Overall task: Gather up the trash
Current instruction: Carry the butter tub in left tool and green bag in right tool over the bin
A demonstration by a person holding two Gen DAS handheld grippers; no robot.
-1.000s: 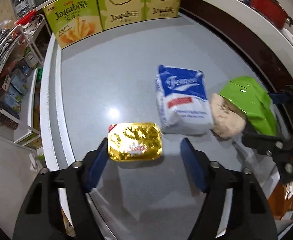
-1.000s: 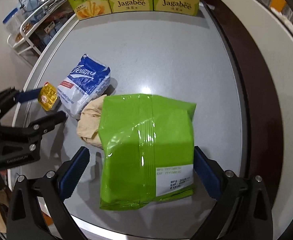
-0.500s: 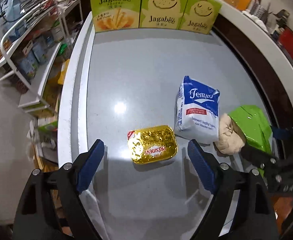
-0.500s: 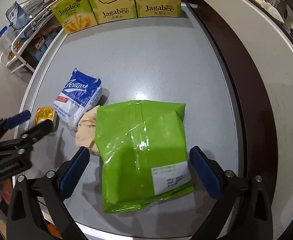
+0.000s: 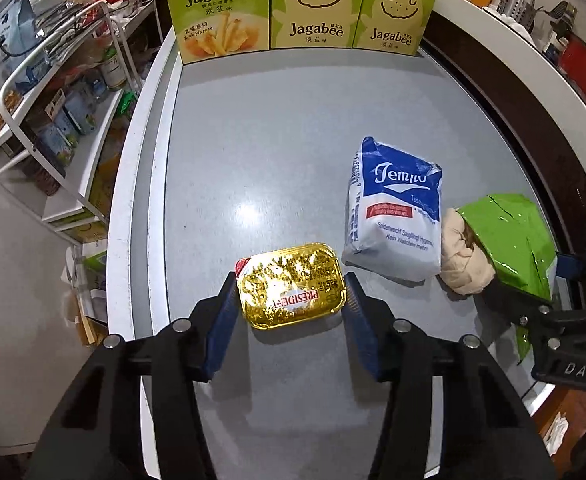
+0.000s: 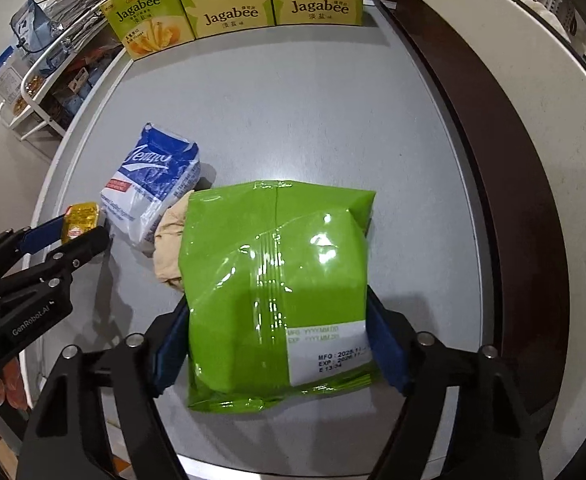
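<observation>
In the left wrist view, a small gold foil tub (image 5: pixel 291 285) with a crinkly, shiny lid and round corners sits on the smooth gray table (image 5: pixel 273 140). The left gripper (image 5: pixel 291 296) has just been closing, and its two blue pads (image 5: pixel 223 320) now press on the short ends of the tub, so it is gripping it. To the right lies a soft blue and white tissue pack (image 5: pixel 395 216). Touching that pack is a crumpled tan wad (image 5: pixel 467 260), half tucked under a shiny green bag (image 5: pixel 509 236). Three green and yellow Jagabee boxes (image 5: pixel 301 8) stand upright in a row along the far edge. The middle of the table is bare, with lots of room. The white rim of the table is close on the left, and past it stands a white wire shelf (image 5: pixel 53 100) full of packets.

In the right wrist view, the green bag (image 6: pixel 277 280) is puffy and slick, with a white date label near its bottom. The right gripper (image 6: pixel 279 344) has just been closing too. Its blue pads (image 6: pixel 385 344) now touch both long sides of the bag near its lower end, holding it. The tan wad (image 6: pixel 171 240) pokes out at the bag's left side, touching the tissue pack (image 6: pixel 153 184). Farther left, the other gripper (image 6: pixel 79 228) pinches the gold tub (image 6: pixel 81 218) near the table's left edge. A dark brown band (image 6: pixel 505 200) runs along the right edge. The table behind the bag is open up to the boxes (image 6: pixel 233 4).
</observation>
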